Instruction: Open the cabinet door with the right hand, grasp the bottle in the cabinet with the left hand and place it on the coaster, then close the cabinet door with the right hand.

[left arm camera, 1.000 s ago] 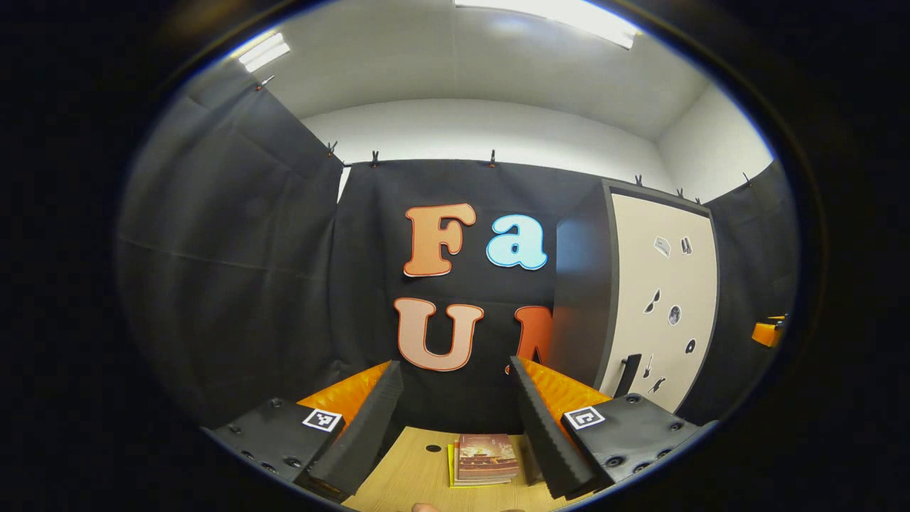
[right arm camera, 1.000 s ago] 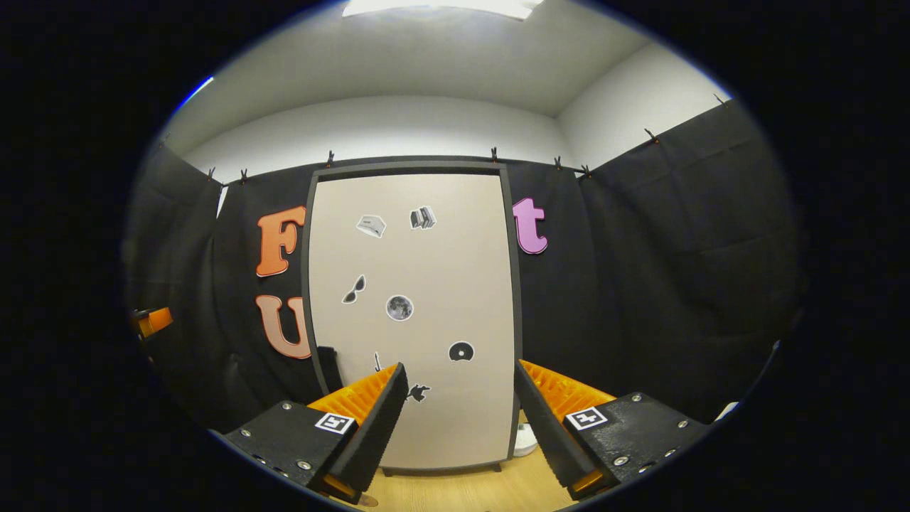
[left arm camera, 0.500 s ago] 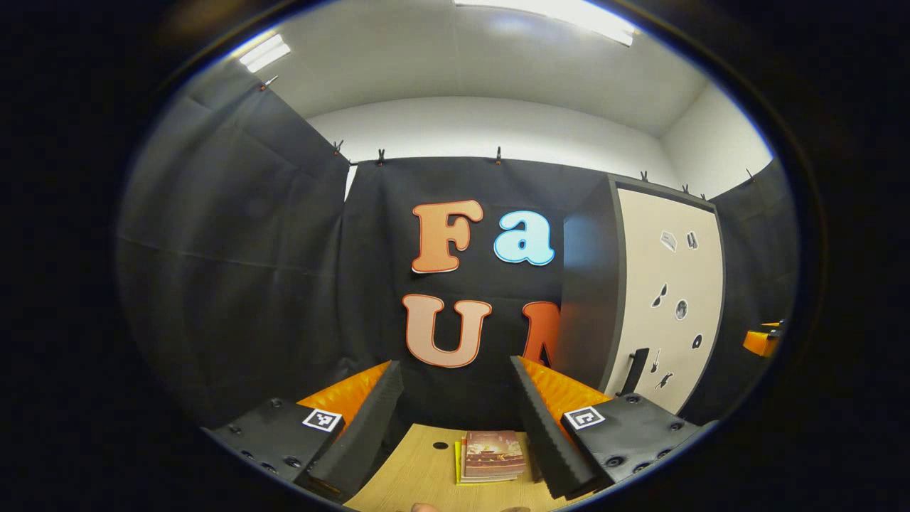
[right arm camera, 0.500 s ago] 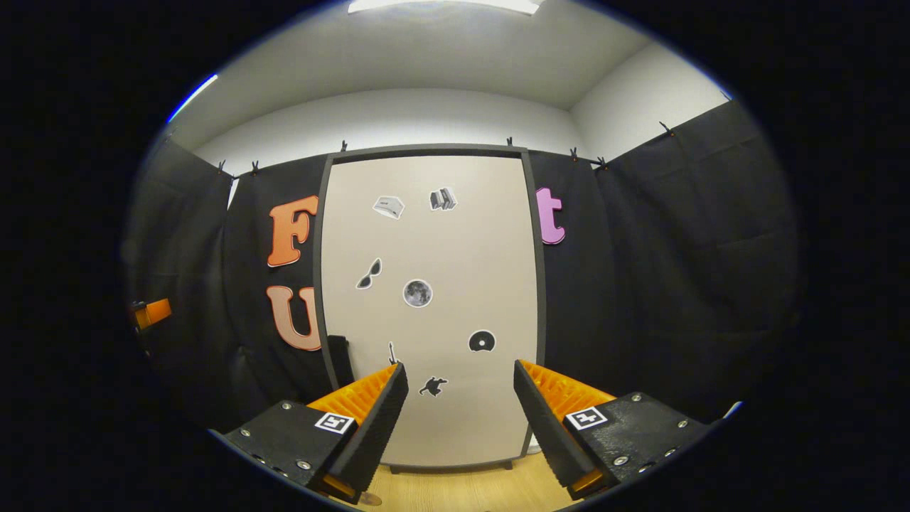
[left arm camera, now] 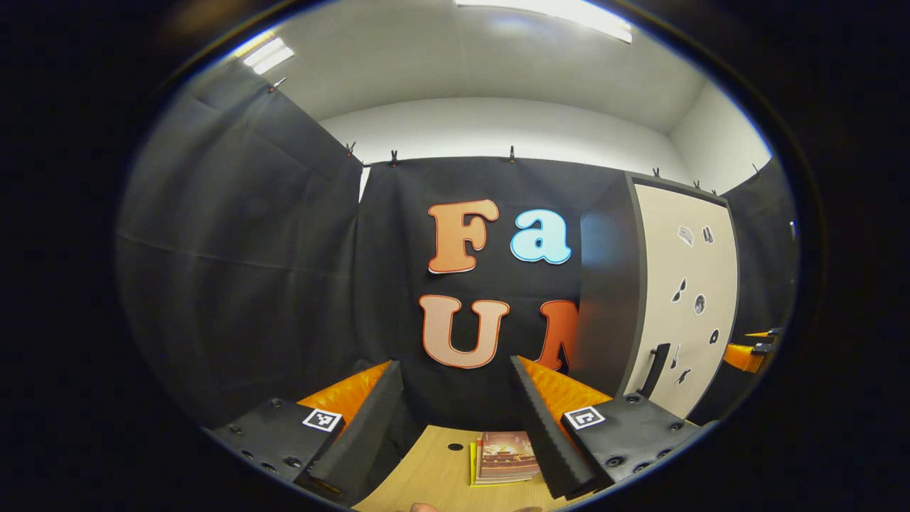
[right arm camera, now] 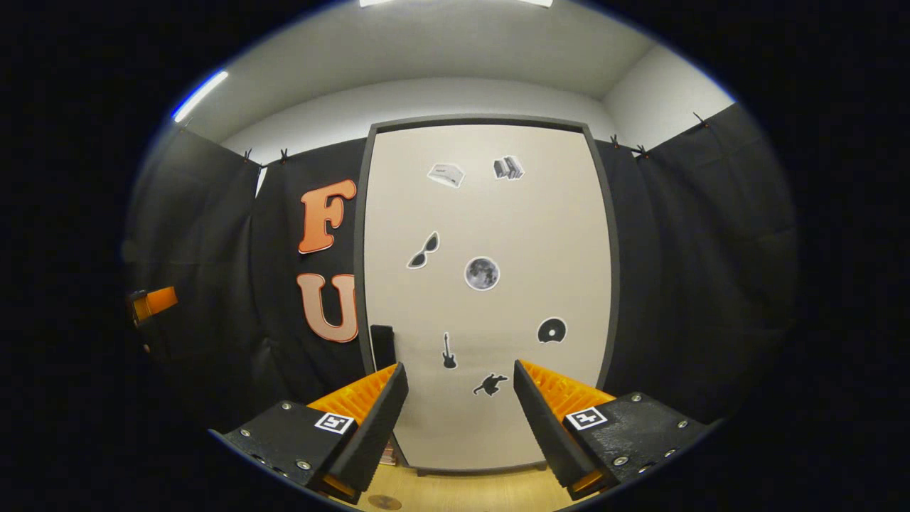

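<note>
The right gripper (right arm camera: 461, 419) is spread wide and empty, facing the beige, sticker-dotted cabinet door (right arm camera: 490, 284), shut, so the bottle is presumably inside. Its dark handle (right arm camera: 382, 346) sits left of the fingers; aiming too far right would miss it. The left gripper (left arm camera: 455, 419), released, waits over the wooden table (left arm camera: 426, 473).

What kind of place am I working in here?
Likely a staged recording booth, not a real home: black cloth clipped up as walls, a lone cabinet with stickers on its closed door, and a wooden table holding a few books.
</note>
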Demonstrator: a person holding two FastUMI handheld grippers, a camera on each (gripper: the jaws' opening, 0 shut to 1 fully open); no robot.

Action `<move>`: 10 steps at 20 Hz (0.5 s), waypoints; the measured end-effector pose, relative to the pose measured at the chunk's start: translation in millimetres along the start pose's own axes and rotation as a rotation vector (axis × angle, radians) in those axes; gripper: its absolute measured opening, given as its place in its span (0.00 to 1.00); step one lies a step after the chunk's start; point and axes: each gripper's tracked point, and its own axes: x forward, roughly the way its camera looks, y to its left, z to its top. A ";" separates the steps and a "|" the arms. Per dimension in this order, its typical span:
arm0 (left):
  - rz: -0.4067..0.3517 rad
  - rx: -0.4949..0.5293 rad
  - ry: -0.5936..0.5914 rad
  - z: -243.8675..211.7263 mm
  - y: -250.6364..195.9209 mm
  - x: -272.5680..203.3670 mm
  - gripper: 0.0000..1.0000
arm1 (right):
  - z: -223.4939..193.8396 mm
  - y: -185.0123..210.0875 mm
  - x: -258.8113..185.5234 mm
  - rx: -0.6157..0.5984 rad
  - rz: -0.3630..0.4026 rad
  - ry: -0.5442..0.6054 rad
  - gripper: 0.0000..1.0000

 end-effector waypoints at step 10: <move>0.045 0.007 0.001 -14.4 10.1 3.9 0.98 | -48.6 59.9 85.3 -0.004 0.059 0.089 0.90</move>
